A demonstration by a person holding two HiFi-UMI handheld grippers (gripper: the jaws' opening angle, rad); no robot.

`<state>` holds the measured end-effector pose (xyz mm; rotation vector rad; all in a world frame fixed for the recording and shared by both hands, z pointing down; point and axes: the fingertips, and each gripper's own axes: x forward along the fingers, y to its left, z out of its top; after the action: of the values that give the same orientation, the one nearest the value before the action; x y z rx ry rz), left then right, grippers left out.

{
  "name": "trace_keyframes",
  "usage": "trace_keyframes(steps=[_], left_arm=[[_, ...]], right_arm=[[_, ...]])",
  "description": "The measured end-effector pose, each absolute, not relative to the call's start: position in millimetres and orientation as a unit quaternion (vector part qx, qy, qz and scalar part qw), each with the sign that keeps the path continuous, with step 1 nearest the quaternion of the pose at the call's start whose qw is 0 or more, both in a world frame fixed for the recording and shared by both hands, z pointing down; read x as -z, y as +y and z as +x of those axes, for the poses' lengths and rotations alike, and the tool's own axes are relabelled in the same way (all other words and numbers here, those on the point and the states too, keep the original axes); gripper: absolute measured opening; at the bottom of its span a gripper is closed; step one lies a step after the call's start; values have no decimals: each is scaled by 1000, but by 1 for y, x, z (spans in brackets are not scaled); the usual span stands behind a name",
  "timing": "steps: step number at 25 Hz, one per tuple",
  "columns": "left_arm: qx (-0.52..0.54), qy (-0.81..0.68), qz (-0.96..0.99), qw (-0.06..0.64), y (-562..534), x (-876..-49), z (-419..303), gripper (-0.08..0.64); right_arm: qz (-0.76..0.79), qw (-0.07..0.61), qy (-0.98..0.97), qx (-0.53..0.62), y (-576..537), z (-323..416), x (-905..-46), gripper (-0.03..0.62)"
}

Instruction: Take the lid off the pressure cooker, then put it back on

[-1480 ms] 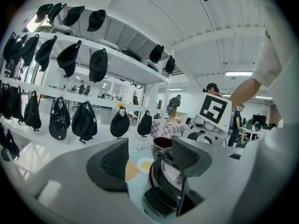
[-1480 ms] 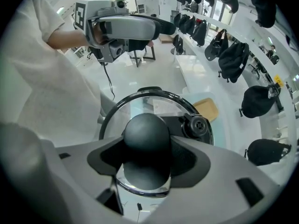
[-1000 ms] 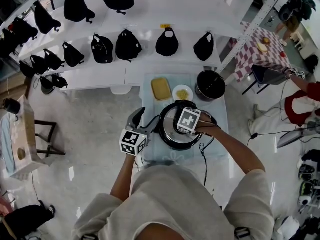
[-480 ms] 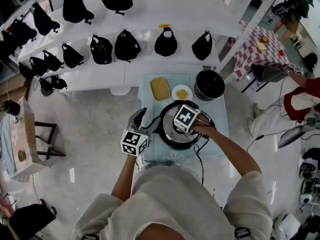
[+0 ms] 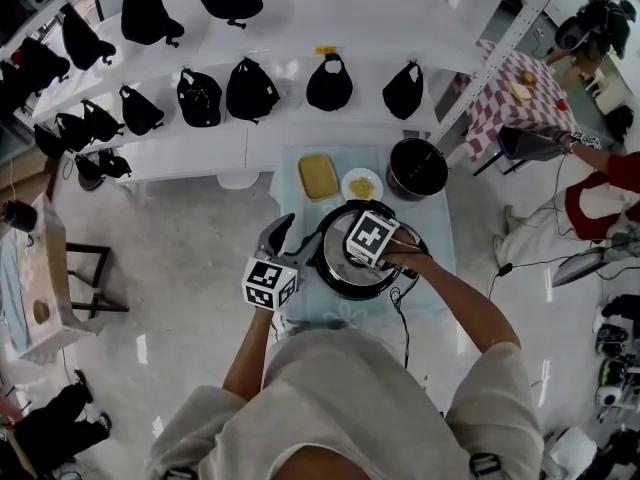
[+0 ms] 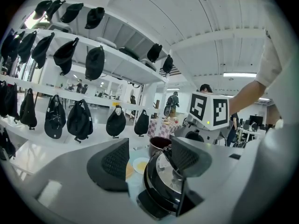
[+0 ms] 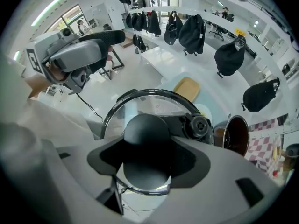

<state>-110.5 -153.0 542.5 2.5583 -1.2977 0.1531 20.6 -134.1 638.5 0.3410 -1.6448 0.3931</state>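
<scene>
— Gripping what?
— Right claw (image 7: 145,158) clamps the knob (image 7: 145,127) of the lid (image 7: 140,102) from straight above; lid sits on the cooker (image 6: 159,185), on the desk (image 5: 432,230). Left claw (image 6: 150,158) gapes empty (just left of the cooker).

Glossy metal lid (image 7: 142,107), matt black knob (image 7: 145,130)

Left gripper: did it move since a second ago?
No. The left gripper still sits by the left side of the pressure cooker, in the same spot as before.
</scene>
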Motion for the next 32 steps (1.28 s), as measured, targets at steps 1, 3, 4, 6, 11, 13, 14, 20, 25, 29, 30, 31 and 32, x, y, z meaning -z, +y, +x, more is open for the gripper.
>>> trace_keyframes(steps=[1,3,4,6,11,13,14,20,25,29,30,31,32], left_arm=[[-53,-447,883,134,-154,-542,-110,267],[-54,-448,883,133,-154,-542,-111,267],[-55,-447,883,133,-154,-542,-111,267],[-55,-447,883,132,-154,-542,-112,267],[-56,-444,885,128,-154,-540,-112,267],[-57,-442,886,127,-155,-539,-112,267],[-58,-440,887,126,-155,-539,-111,268],[-59,-420,898,117,-159,-534,-94,267],[-63,-401,907,114,-157,-532,-72,267],[-65,-404,906,110,-156,-530,-75,267],[-64,-407,904,110,-155,-529,-78,267],[-63,-410,903,111,-154,-528,-81,267],[-62,-413,902,111,-152,-528,-83,267]], right_arm=[[150,652,-723,-173,-134,20,-638,272],[149,654,-721,-174,-133,20,-637,272],[147,654,-721,-176,-131,18,-637,272],[145,651,-724,-175,-131,15,-634,272],[154,644,-730,-170,-140,18,-617,272],[158,646,-727,-172,-140,22,-615,272],[160,646,-726,-173,-140,24,-615,272],[174,637,-728,-185,-126,34,-610,272],[155,619,-751,-172,-125,20,-607,272],[162,632,-740,-163,-126,26,-601,272],[165,637,-736,-162,-127,28,-598,272],[165,639,-734,-161,-126,29,-596,272],[160,639,-735,-160,-124,28,-595,272]])
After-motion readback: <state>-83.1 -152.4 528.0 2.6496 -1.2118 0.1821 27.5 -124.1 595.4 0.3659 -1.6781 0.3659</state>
